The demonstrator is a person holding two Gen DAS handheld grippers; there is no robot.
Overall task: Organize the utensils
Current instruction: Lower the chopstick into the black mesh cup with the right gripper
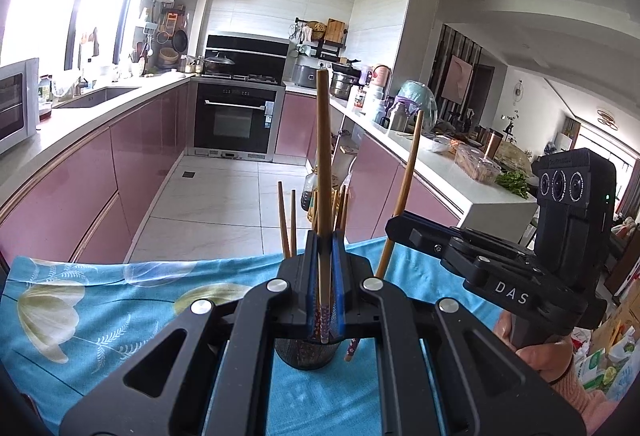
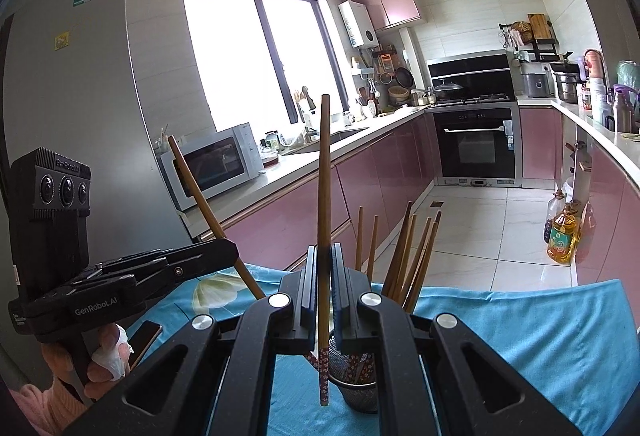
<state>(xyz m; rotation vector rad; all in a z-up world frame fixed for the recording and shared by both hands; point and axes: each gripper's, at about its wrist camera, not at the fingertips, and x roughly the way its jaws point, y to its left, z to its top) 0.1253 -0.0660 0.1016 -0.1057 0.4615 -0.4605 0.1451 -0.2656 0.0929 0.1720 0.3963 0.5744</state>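
Nearest lens, L view: left gripper [image 1: 325, 256], jaws fully closed on one chopstick [image 1: 323, 172]. Pads pinch it low on shaft, just above patterned end; plain wooden end stands up and slightly away from camera. Long axis near vertical, patterned end down, hanging over mesh holder [image 1: 306, 352] on blue floral cloth [image 1: 80, 308].

R view: right gripper [image 2: 325, 268] likewise clamped tight on second chopstick [image 2: 324, 236], same arrangement: patterned end down, plain end up, axis close to upright w/ slight lean. Patterned tip hangs in front of holder [image 2: 360, 388], apparently outside rim; can't tell exactly how far off.

Seen from opposite cams, both sticks tilt: right one leans w/ top toward the right in L view [image 1: 404, 196], left one leans w/ top toward the left in R view [image 2: 208, 204]. So neither truly plumb.

Holder already has a bunch of chopsticks [image 2: 408, 256], patterned ends down, plain ends fanning up. Sits on cloth directly below both grippers, near table's front edge.

Step in hand, prob.: drop both sticks into holder. To do well:
- Bring each patterned tip over the opening before lowering; R one esp. looks off-target.
- Straighten lean so shaft goes in along holder axis, not across rim.
- Thread between standing sticks, not onto them; fan occupies the side farther from cams.
- Lower till tip well inside, then release; sticks thin, may tip or bounce out if let go high.
- One at a time safer, grippers close together.
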